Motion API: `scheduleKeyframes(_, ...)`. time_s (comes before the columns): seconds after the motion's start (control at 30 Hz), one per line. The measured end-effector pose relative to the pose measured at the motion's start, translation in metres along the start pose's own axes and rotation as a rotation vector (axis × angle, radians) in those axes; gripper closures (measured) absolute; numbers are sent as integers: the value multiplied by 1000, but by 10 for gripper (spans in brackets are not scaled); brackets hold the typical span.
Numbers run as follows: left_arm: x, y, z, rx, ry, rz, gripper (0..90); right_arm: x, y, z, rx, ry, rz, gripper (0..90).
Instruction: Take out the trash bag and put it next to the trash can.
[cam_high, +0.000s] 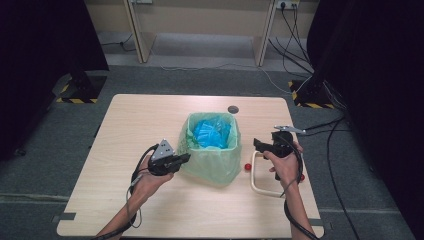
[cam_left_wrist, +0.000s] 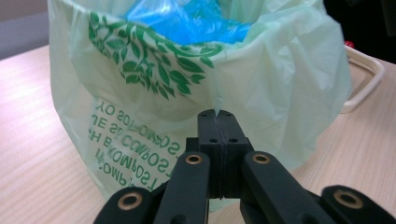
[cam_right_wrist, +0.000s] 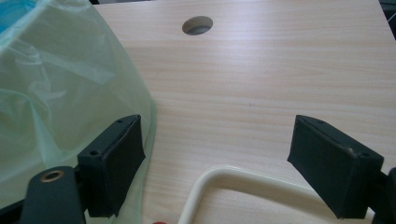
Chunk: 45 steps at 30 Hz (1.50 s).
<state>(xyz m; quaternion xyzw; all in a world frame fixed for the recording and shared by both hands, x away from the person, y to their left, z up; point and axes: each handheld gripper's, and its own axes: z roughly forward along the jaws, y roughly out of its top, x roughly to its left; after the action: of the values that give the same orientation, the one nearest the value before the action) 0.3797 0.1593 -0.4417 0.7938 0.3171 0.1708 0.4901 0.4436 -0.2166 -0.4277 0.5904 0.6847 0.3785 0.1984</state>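
A pale green bag (cam_high: 212, 160) printed with leaves lines a small bin at the table's middle. Crumpled blue plastic (cam_high: 212, 132) lies inside it. My left gripper (cam_high: 186, 158) is at the bag's left side. In the left gripper view its jaws stand closed together, and the left gripper (cam_left_wrist: 217, 114) pinches a crease of the green bag (cam_left_wrist: 261, 88) at its tips. My right gripper (cam_high: 258, 145) is just right of the bag, open. In the right gripper view the right gripper (cam_right_wrist: 215, 154) has only bare table between its pads, and the green bag (cam_right_wrist: 56, 98) brushes the left pad.
A cream loop handle (cam_high: 256, 175) lies on the table under my right hand, with a small red ball (cam_high: 247, 167) beside it. A round cable hole (cam_high: 233, 109) sits behind the bin. The wooden table (cam_high: 130, 130) is edged by grey floor, cables at right.
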Motion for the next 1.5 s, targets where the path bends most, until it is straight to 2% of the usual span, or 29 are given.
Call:
scheduleKeyframes(0.27, 1, 20, -13, -46, -17, 7, 900, 16, 19, -3, -28, 18, -34, 189)
scheduleKeyframes(0.43, 2, 30, -18, -67, -15, 13, 899, 32, 34, -3, -41, 34, -60, 196)
scheduleKeyframes(0.57, 3, 33, -19, -84, -16, 1, 899, 48, 44, -1, -43, 49, -99, 211)
scheduleKeyframes(0.8, 3, 33, -19, -85, -21, -4, 899, 79, 56, 12, -11, 60, -174, 253)
scheduleKeyframes(0.9, 4, 32, -20, -87, -23, -8, 899, 89, 58, 22, 20, 41, -197, 286)
scheduleKeyframes(0.97, 4, 32, -20, -87, -24, -10, 899, 95, 57, 31, 53, 19, -214, 351)
scheduleKeyframes(1.1, 7, 27, -21, -80, -24, -12, 899, 95, 57, 37, 65, -9, -244, 533)
scheduleKeyframes(1.2, 8, 25, -21, -77, -24, -14, 899, 95, 57, 38, 66, -8, -262, 644)
scheduleKeyframes(1.27, 8, 24, -21, -78, -23, -15, 898, 95, 57, 38, 66, -9, -270, 670)
scheduleKeyframes(1.3, 8, 24, -22, -79, -20, -13, 899, 98, 58, 37, 71, -5, -289, 728)
scheduleKeyframes(1.37, 8, 24, -22, -80, -19, -12, 899, 101, 59, 37, 67, -17, -319, 754)
scheduleKeyframes(1.5, 9, 25, -24, -84, -15, -10, 899, 102, 59, 38, 56, -49, -338, 785)
